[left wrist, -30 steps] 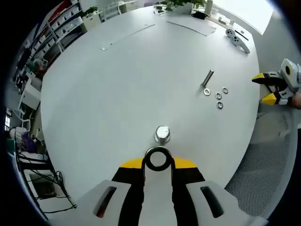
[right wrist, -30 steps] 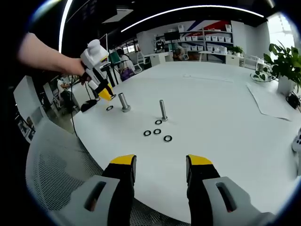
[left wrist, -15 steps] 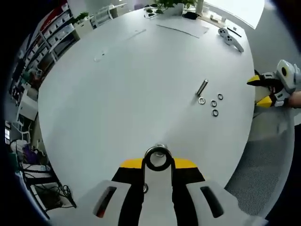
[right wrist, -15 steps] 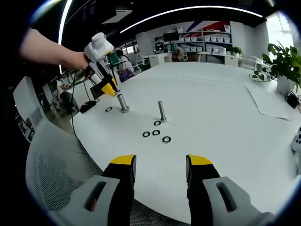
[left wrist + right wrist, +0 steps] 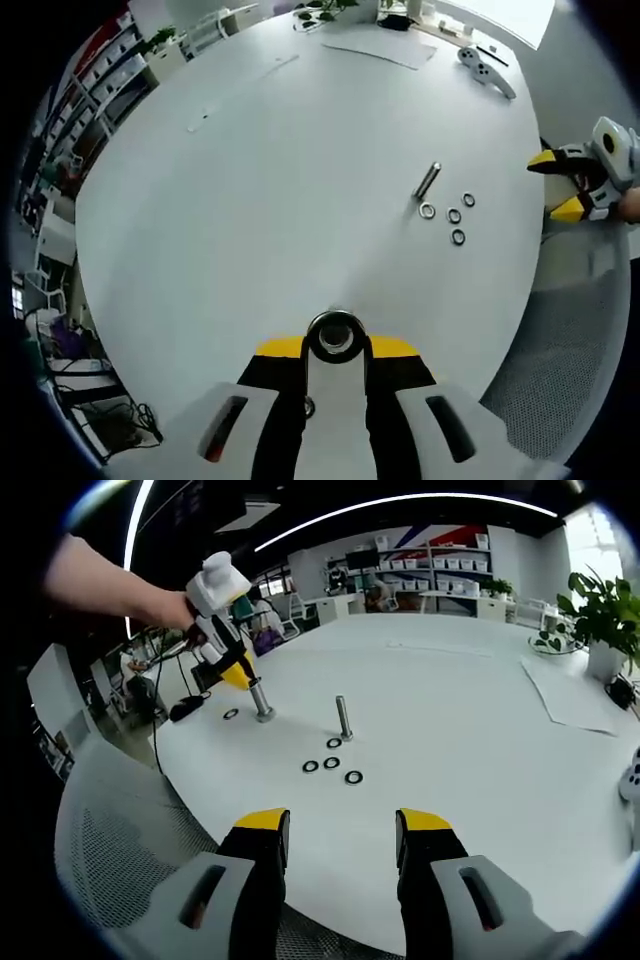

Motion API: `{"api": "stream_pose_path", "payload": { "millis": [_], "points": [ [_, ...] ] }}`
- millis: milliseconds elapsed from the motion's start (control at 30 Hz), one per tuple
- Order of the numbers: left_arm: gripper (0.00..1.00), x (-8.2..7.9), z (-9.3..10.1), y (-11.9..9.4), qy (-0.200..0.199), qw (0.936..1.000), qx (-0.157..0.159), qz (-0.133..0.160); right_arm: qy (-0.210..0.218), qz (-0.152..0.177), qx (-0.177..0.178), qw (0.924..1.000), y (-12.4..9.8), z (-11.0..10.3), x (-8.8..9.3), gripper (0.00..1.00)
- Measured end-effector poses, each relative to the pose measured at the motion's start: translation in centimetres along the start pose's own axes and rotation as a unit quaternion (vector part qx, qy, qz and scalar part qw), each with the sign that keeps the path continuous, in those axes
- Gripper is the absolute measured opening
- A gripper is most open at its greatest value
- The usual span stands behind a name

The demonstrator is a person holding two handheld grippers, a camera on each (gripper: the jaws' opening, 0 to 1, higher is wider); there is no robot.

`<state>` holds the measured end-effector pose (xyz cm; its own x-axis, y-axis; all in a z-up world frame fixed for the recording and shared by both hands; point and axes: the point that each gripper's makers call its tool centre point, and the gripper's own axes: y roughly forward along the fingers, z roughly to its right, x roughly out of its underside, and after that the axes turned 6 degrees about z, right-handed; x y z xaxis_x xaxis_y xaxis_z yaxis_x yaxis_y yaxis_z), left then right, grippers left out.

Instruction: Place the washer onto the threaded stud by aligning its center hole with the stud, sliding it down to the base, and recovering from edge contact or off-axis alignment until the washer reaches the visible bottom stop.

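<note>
Our left gripper (image 5: 336,345) has its jaws clamped on the washer (image 5: 336,335), held flat over the stud (image 5: 262,700) so hole and stud line up. Our right gripper (image 5: 342,832) waits back with jaws apart, clear of the spare washers (image 5: 331,765) on the worktop (image 5: 480,730).

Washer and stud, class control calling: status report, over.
Left gripper shut on washer, poised over the stud. Right gripper open, holding nothing. Spare washers and second stud stand apart; nothing seen in the way.
</note>
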<state>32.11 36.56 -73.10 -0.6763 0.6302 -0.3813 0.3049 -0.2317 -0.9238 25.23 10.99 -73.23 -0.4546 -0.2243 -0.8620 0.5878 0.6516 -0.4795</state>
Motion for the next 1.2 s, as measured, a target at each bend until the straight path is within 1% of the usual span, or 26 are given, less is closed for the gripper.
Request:
{"api": "stream_pose_path", "payload": {
  "millis": [167,333,567,700,900,1000,1100,1200],
  "points": [
    [0.19,0.0,-0.1,0.5,0.012,0.9999,0.0,-0.007,0.0,-0.001,0.0,1.0,0.0,0.0,0.0,0.45],
    [0.19,0.3,0.0,1.5,0.032,0.9992,0.002,-0.023,0.001,-0.002,0.002,1.0,0.0,0.1,0.1,0.45],
    [0.19,0.9,0.0,3.1,0.032,0.9987,0.006,-0.04,-0.002,-0.006,0.0,1.0,0.1,0.0,0.2,0.45],
    [0.19,1.1,0.1,3.6,0.044,0.9979,0.007,-0.047,-0.002,-0.008,0.0,1.0,0.1,-0.1,0.3,0.45],
    [0.19,1.6,-0.1,4.2,0.048,0.9975,0.007,-0.052,-0.004,-0.01,0.002,0.9999,0.1,0.0,0.3,0.45],
    [0.19,1.6,0.1,4.3,0.037,0.9982,0.008,-0.047,-0.007,-0.012,0.001,0.9999,0.2,-0.1,0.4,0.45],
    [0.19,1.8,0.1,4.7,0.034,0.9984,0.008,-0.045,-0.007,-0.013,0.0,0.9999,0.2,-0.2,0.4,0.45],
    [0.19,1.8,0.1,4.6,0.038,0.9984,0.008,-0.042,-0.007,-0.012,-0.001,0.9999,0.2,-0.2,0.4,0.45]
  ]
}}
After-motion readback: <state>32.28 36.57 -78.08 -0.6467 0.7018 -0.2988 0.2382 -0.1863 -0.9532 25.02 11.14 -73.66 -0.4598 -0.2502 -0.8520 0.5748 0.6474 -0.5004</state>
